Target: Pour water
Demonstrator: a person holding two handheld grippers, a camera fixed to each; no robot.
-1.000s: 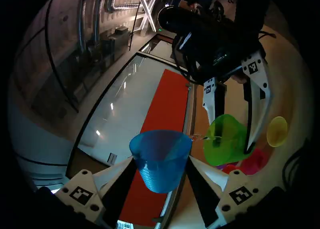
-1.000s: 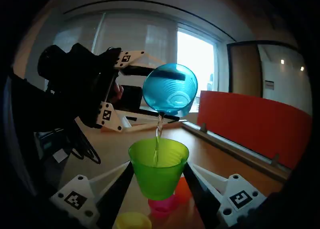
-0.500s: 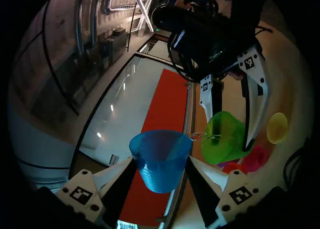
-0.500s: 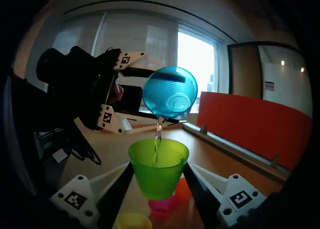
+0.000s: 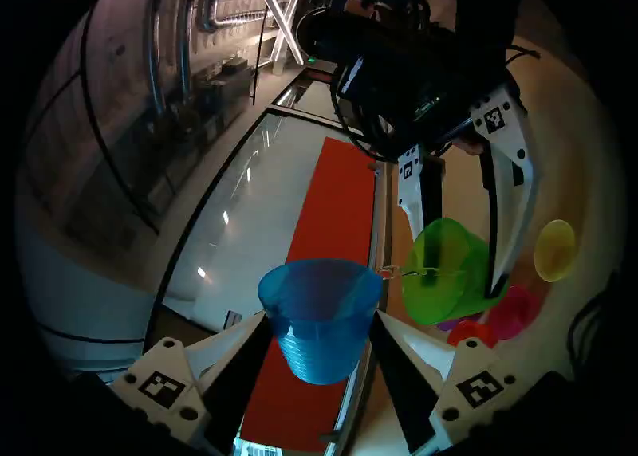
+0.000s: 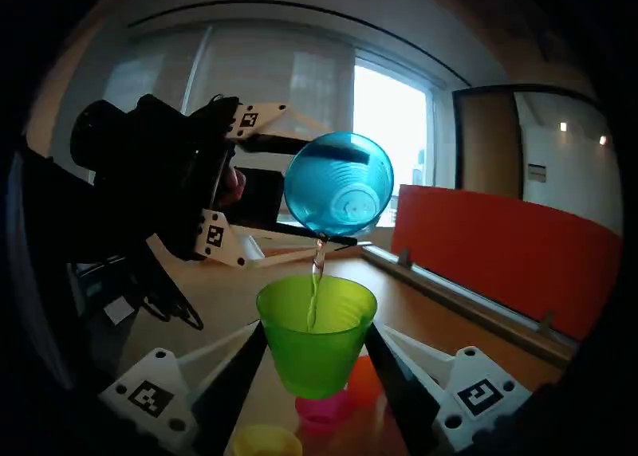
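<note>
My left gripper is shut on a blue plastic cup, tipped over on its side. In the right gripper view that blue cup hangs above with its mouth down, held by the left gripper, and a thin stream of water runs from its rim. My right gripper is shut on an upright green cup that catches the stream. In the left gripper view the green cup sits between the right gripper's white fingers, just right of the blue cup's rim.
A wooden table lies below, with a red divider panel along its far edge. On the table stand a pink cup, an orange cup and a yellow cup. A person's hand holds the left gripper. Windows fill the back.
The blue cup has tipped slightly further and risen a little. Water keeps running into the green cup, which has stayed still.
</note>
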